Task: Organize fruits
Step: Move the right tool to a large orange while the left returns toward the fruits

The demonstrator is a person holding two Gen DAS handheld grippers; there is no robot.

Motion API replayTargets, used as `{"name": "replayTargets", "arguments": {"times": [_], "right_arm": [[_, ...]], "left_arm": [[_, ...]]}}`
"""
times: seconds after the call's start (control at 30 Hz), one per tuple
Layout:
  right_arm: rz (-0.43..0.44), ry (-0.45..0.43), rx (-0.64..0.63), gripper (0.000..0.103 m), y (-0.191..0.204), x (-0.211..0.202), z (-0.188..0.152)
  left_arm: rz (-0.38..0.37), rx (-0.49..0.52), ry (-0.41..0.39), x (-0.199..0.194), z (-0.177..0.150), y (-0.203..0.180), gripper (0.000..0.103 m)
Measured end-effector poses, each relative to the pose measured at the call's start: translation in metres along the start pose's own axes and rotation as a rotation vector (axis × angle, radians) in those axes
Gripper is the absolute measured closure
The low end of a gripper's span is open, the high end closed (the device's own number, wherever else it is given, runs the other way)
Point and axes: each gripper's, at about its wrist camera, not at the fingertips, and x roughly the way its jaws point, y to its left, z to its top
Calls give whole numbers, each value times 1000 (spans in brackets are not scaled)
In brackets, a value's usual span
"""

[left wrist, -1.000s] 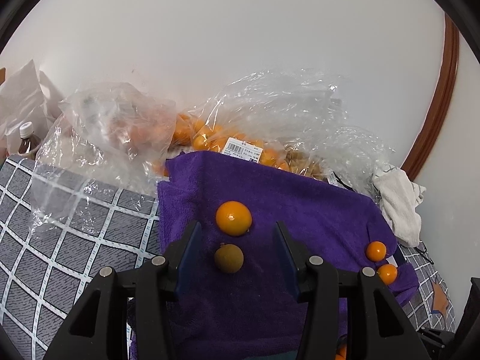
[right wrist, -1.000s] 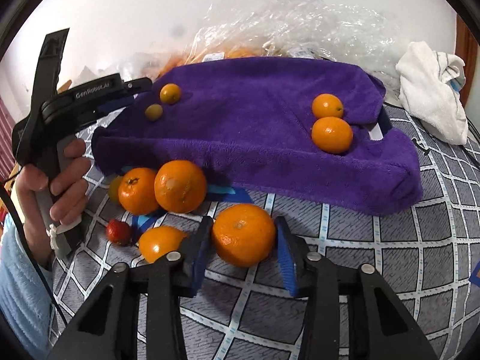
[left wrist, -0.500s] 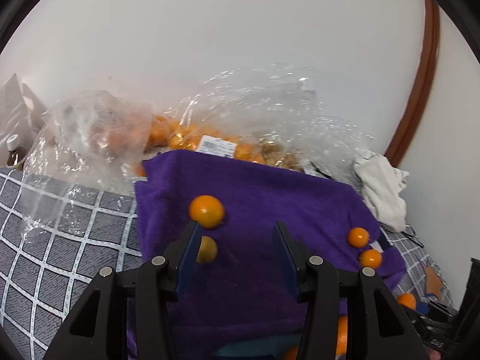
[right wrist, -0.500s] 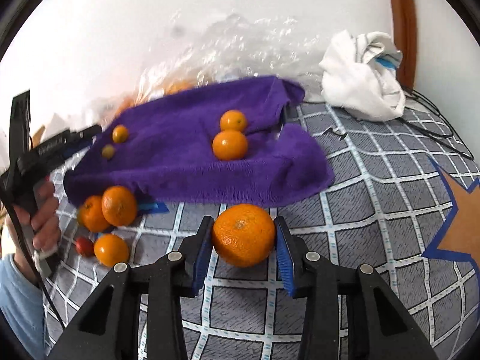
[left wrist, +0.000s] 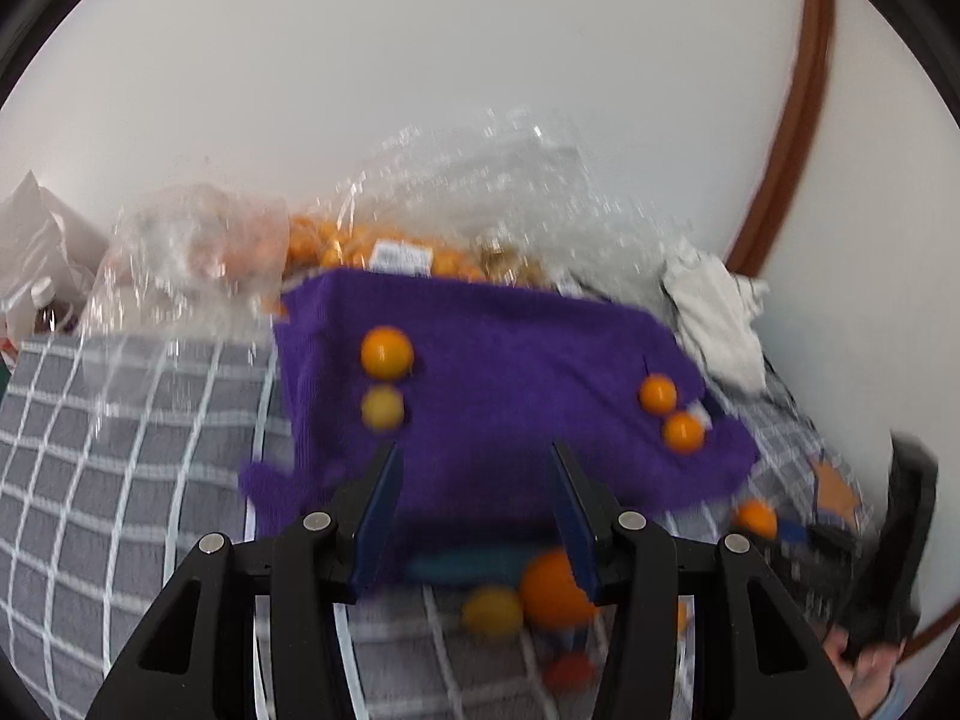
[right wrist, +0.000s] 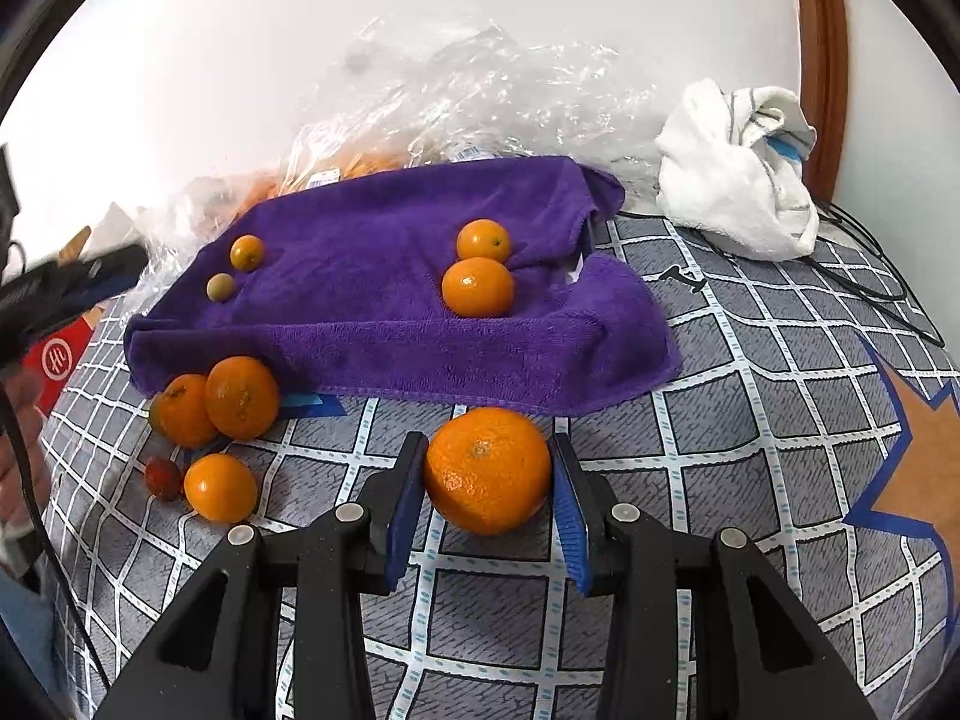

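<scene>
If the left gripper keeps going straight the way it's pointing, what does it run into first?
The left gripper is open and empty, aimed at the purple towel. Straight ahead it would probably meet the towel's bare middle first, passing between the two pairs of small fruits. The view is blurred, so depth is uncertain.

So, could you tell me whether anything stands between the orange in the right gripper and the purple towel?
Nothing visible does. The right gripper holds the orange just short of the purple towel's front edge, with only bare checked cloth between them.
</scene>
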Motion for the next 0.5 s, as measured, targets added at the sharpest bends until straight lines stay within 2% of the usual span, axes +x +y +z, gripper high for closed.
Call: {"name": "replayTargets", "arguments": {"times": [0.2,0.37,0.5], "right_arm": [[4,-4,1,63,1,-2,-1],[11,-5,17,63,-2,-3,-2],[12,-3,22,63,-3,-3,-1]], "left_arm": [[2,13,64,5,-41,2,56],[-19,71,117,10,-50,-7,56],[-20,60,135,12,-51,-6,58]]}}
